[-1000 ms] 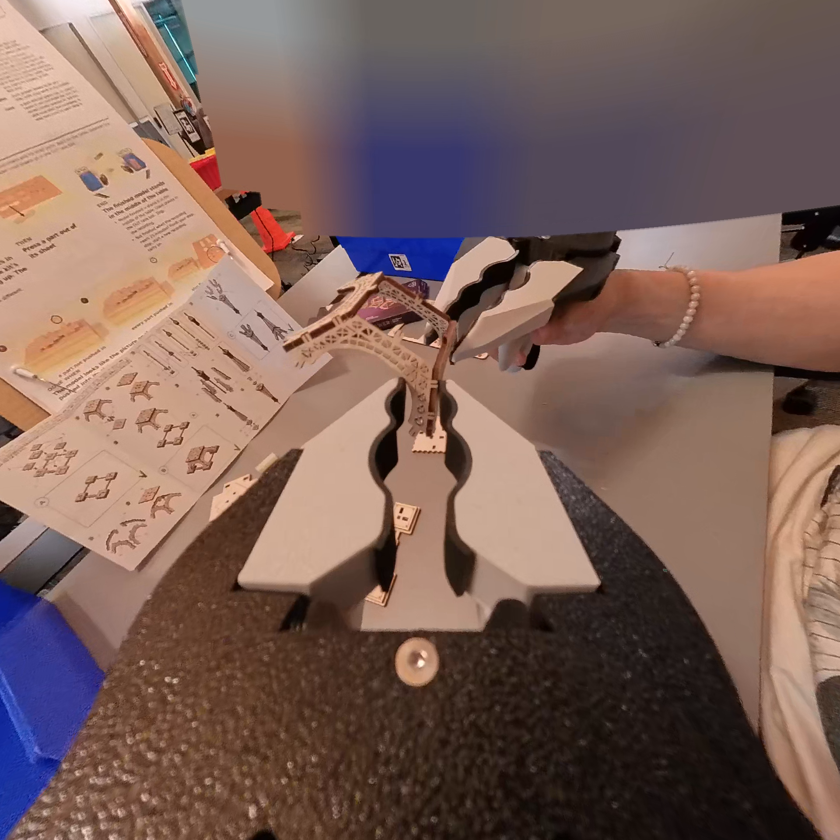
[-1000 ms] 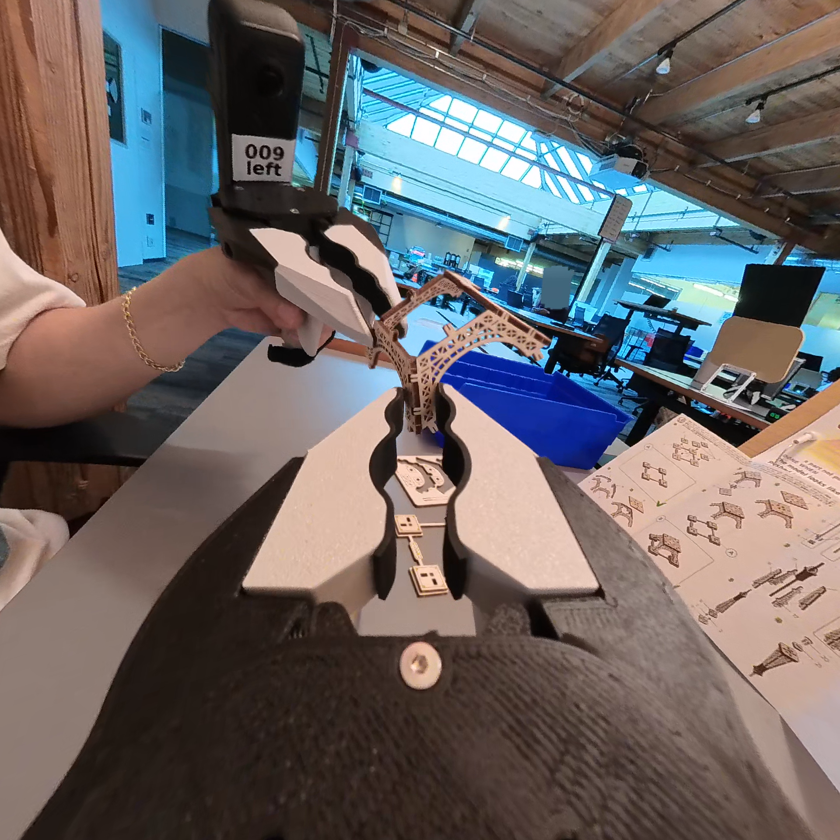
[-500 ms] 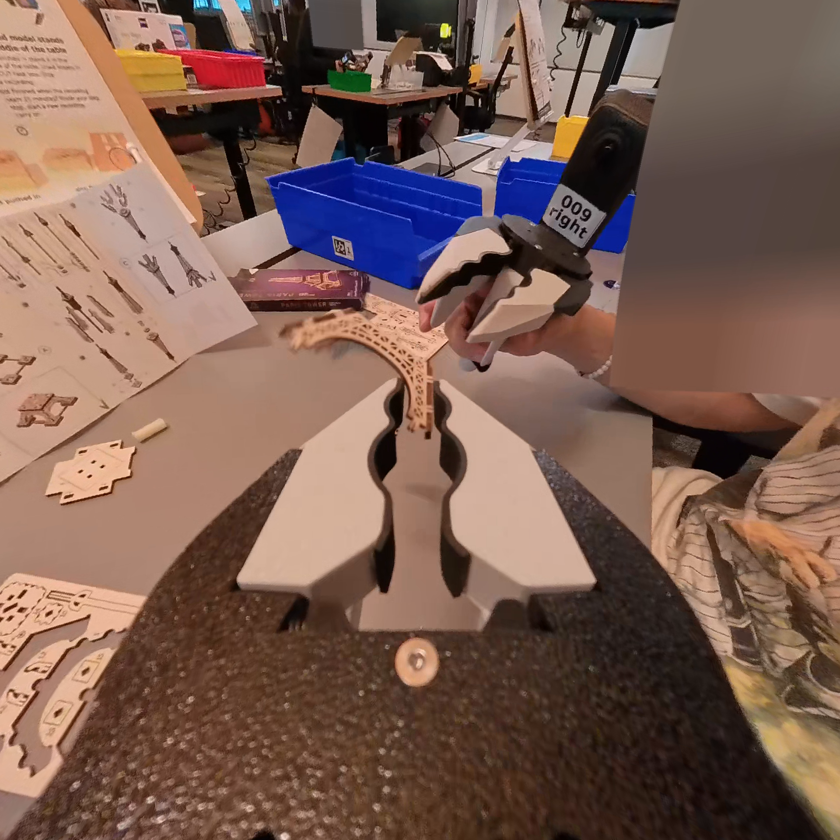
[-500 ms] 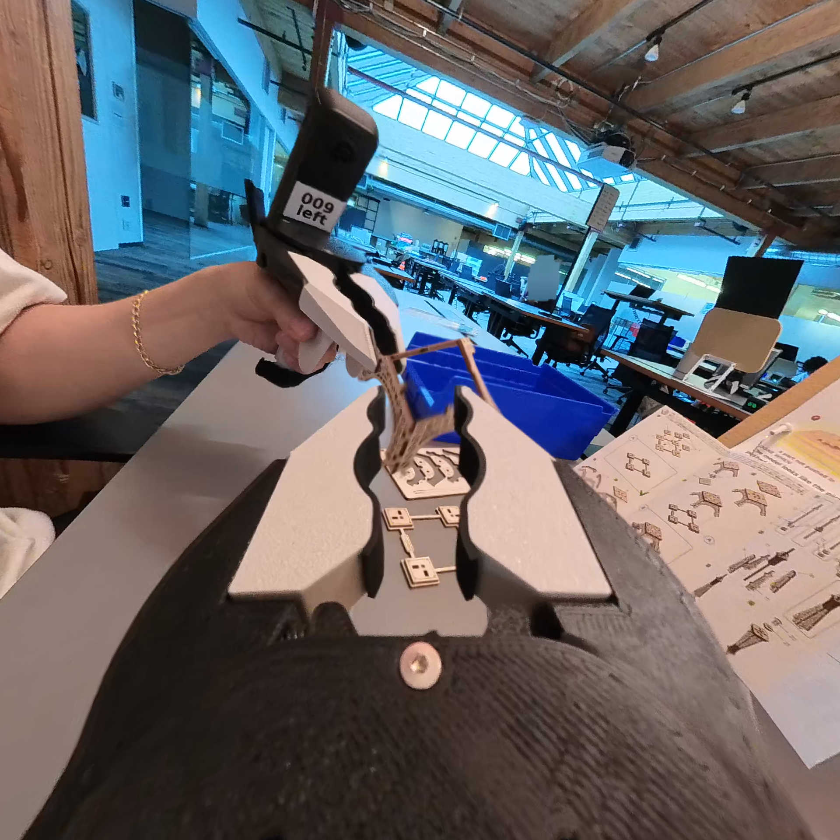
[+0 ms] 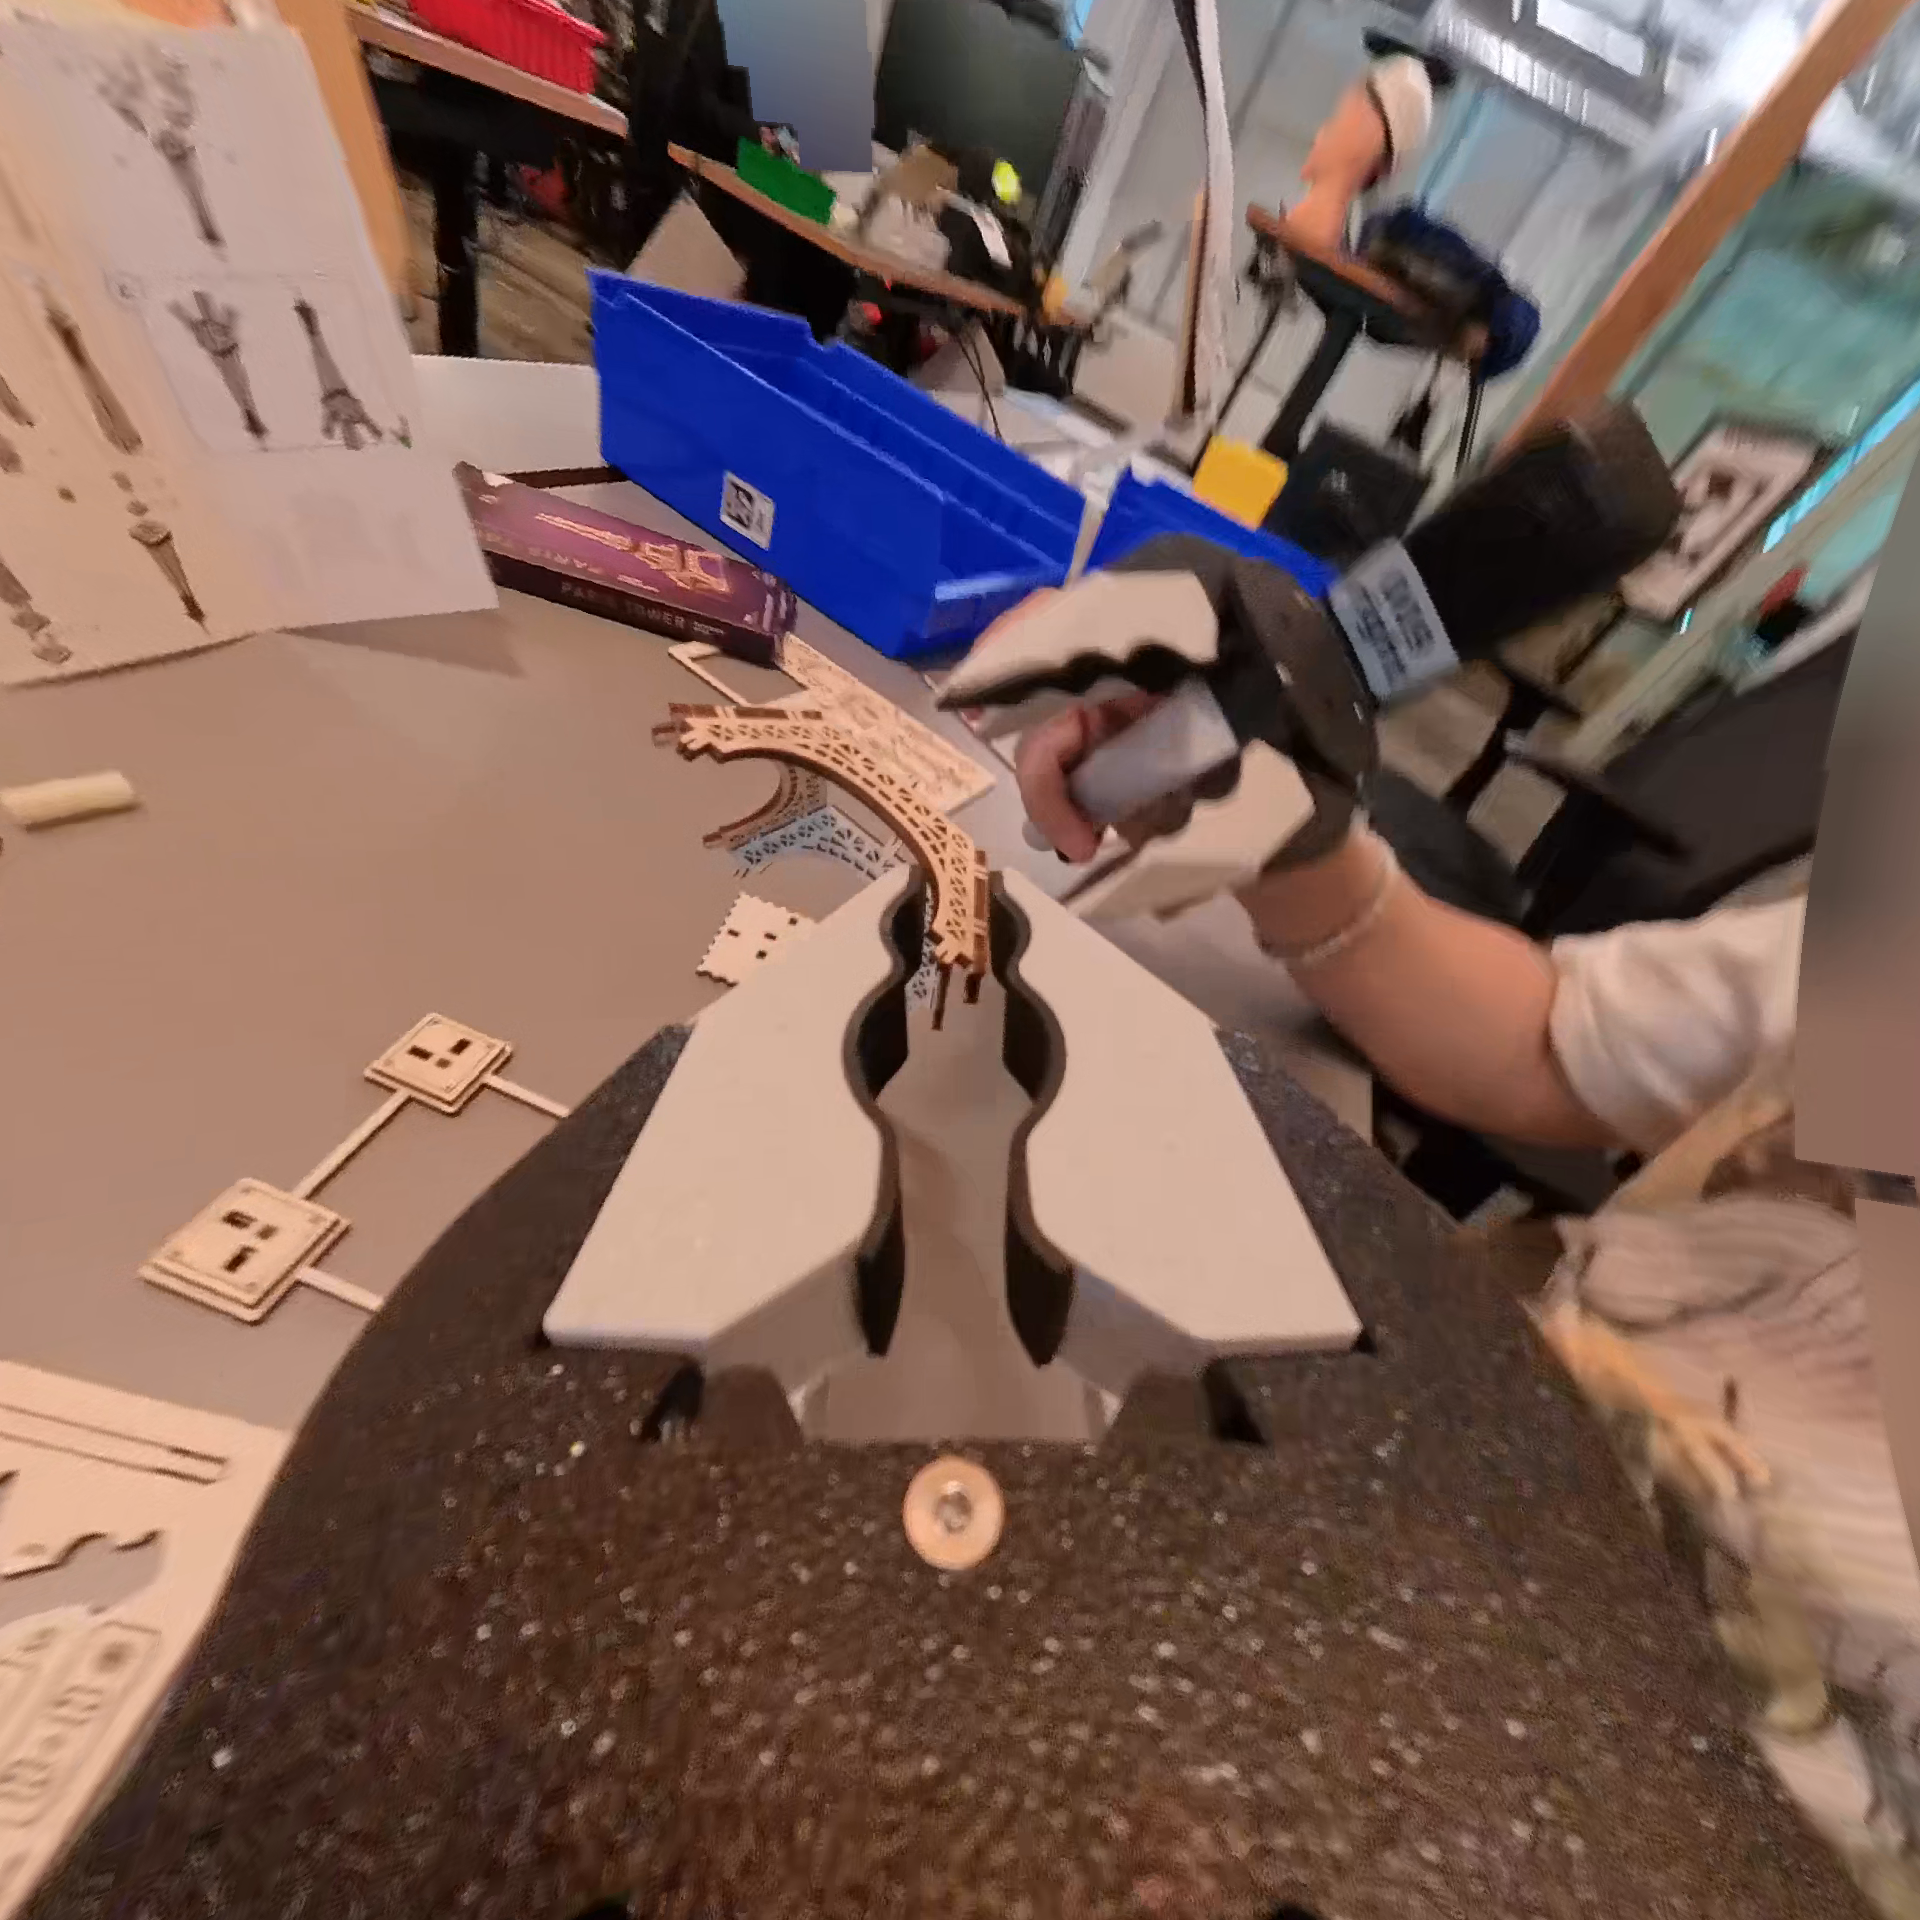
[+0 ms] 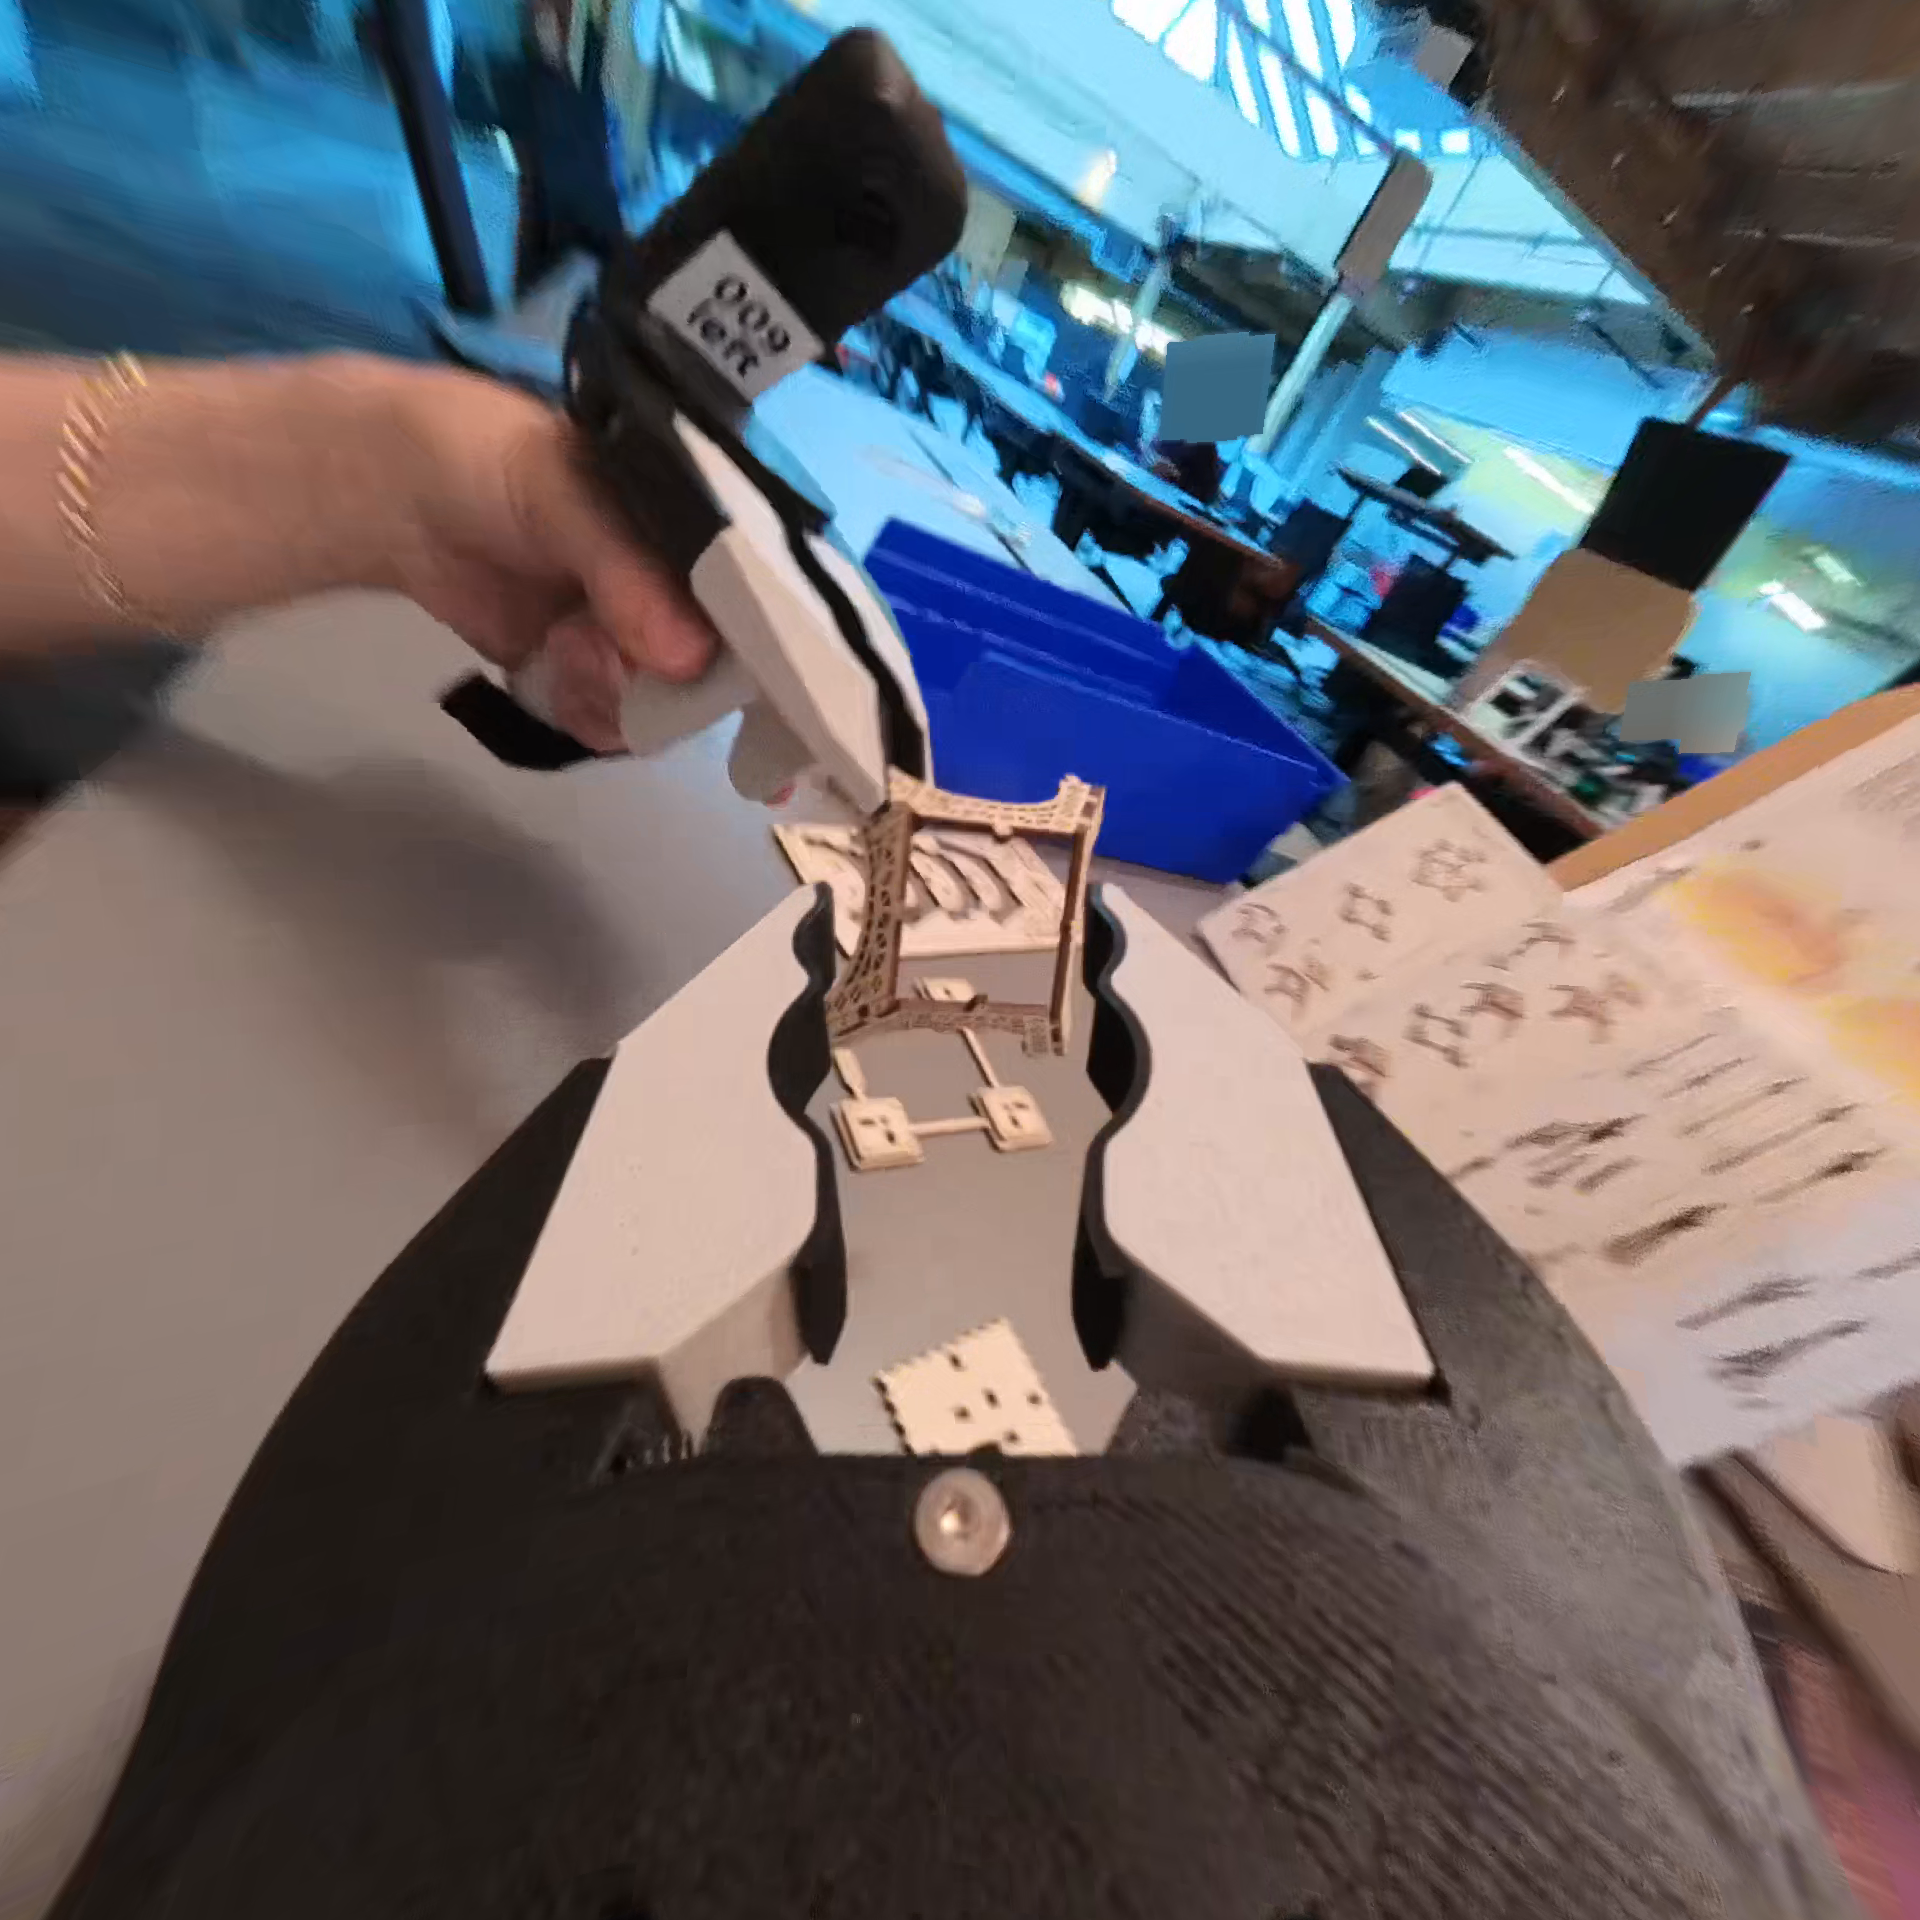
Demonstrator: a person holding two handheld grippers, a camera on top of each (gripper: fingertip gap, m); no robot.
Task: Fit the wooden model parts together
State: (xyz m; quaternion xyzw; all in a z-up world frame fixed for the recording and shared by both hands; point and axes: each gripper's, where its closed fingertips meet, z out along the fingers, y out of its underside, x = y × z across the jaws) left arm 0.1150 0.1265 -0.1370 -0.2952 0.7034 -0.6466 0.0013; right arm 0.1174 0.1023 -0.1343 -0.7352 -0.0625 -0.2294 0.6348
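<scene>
The left gripper (image 5: 951,914) pinches 1 leg of the wooden arch frame (image 5: 831,769), holding it above the grey table (image 5: 312,831). The right gripper (image 6: 961,914) hangs wide open and empty, its fingers either side of the frame, over 2 square wooden pieces (image 6: 940,1127).

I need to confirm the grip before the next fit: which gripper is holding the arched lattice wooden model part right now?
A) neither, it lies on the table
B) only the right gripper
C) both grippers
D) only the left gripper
D: the left gripper has its fingertips closed on one leg of the arched lattice wooden model part, while the right gripper stands open around it without touching.
</scene>
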